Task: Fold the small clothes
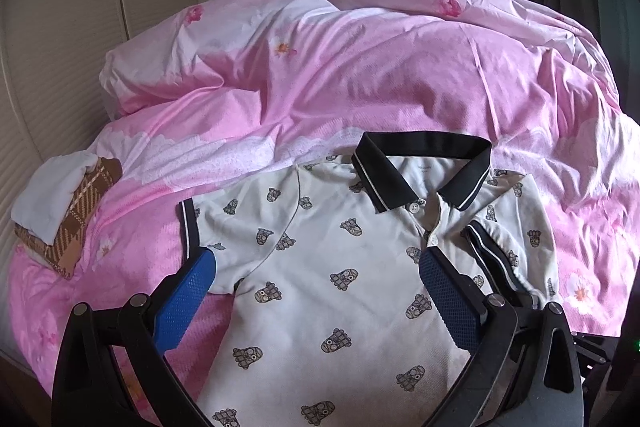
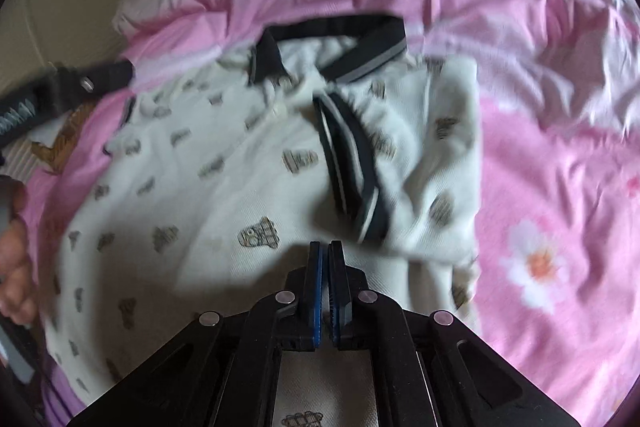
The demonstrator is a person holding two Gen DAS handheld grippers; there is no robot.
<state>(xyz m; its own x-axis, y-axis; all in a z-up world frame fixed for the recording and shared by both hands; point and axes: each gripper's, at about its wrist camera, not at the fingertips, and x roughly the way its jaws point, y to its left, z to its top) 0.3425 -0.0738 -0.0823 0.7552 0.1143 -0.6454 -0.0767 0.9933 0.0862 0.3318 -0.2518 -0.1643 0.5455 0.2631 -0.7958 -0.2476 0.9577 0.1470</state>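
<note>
We see a pink floral duvet (image 1: pixel 360 75) covering the whole work surface, rumpled toward the far side. On it, close to the cameras, lies the white polo shirt (image 1: pixel 340 267), front up, printed with small grey figures and fitted with a black collar (image 1: pixel 424 171) that points away from us. In the left wrist view, the sleeve on the shirt's right-hand side is folded inward over the chest, its dark striped cuff (image 1: pixel 492 255) lying beside the button placket. The sleeve on the left-hand side lies spread flat on the duvet.

To the left of the shirt, apart from it, we note a folded brown plaid garment (image 1: pixel 68 215) with white cloth on top.

The left gripper (image 1: pixel 316 287) hangs over the shirt's chest with its blue fingers (image 1: pixel 188 295) spread wide, holding nothing. The right gripper (image 2: pixel 325 267) sits above the shirt's lower body with its fingers pressed together; no cloth appears between them. The right wrist view is motion-blurred.
</note>
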